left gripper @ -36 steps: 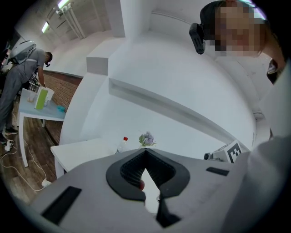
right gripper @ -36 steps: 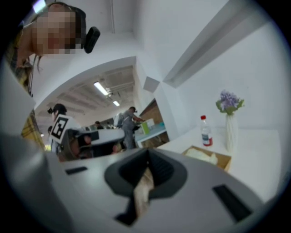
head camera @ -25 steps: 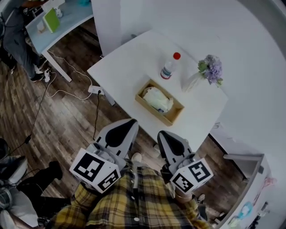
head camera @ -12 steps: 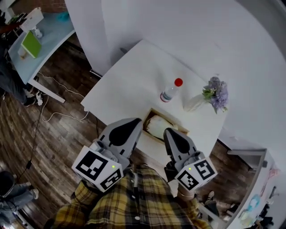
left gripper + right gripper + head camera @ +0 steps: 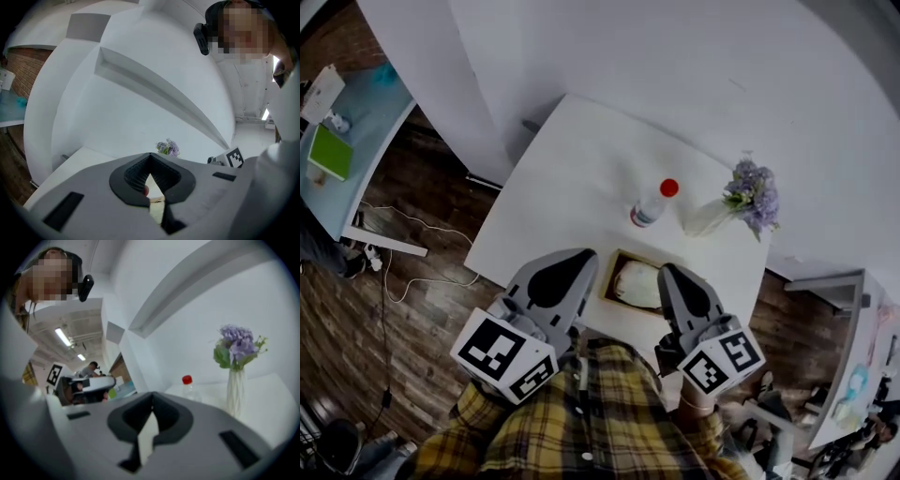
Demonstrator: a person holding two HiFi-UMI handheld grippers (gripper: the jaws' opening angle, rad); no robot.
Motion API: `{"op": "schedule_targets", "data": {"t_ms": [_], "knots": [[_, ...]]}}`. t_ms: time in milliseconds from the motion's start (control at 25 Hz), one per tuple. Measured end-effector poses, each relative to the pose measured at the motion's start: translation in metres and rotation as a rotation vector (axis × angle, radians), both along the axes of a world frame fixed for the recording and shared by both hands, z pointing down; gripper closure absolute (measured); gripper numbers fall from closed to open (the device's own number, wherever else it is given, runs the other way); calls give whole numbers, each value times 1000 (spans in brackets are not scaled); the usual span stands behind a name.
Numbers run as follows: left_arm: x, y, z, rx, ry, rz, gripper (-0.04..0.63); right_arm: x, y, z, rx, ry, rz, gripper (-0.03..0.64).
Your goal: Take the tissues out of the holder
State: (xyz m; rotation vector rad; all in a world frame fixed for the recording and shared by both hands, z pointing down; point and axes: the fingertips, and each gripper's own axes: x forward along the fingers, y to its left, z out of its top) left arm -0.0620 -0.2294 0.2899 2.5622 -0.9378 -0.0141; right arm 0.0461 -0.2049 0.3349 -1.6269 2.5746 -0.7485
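1: Two grippers are marked in the head view, the left gripper [image 5: 569,270] and the right gripper [image 5: 677,283]. How do their jaws stand?

2: Both pairs are closed, tip against tip. In the left gripper view nothing is held; a narrow slit behind the meeting tips shows only a pale sliver of the scene beyond. The right gripper view reads the same: jaws together, nothing between the pads.

1: And the tissues [image 5: 639,285]?

2: A white, crumpled bundle lying inside the wooden holder [image 5: 610,279], which sits on the white table [image 5: 572,178] near the edge closest to the person. In the head view the holder lies between the two grippers. The left gripper's nose is just beside its left rim, and the right gripper's nose overlaps its right end. Whether either gripper touches the holder cannot be told from these views.

1: What else stands on the table?

2: A clear bottle [image 5: 649,208] with a red cap stands just beyond the holder. To its right is a pale vase [image 5: 705,218] of purple flowers [image 5: 752,195]. A plaid shirt [image 5: 581,427] fills the lower edge of the head view.
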Motion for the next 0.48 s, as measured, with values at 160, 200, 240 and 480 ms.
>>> {"op": "schedule_targets", "data": {"t_ms": [160,200,240,480], "knots": [[11,-5,2,-10,6,50,591,9,-2,0,-8,6,47,606],[14,-6,2,-14,10,65,591,11,-2,0,-10,11,59,606],[18,-7,3,-19,14,80,591,13,-1,-1,-13,17,72,606],[49,-11,7,-57,39,151,591,30,5,-2,-49,66,109,606]]}}
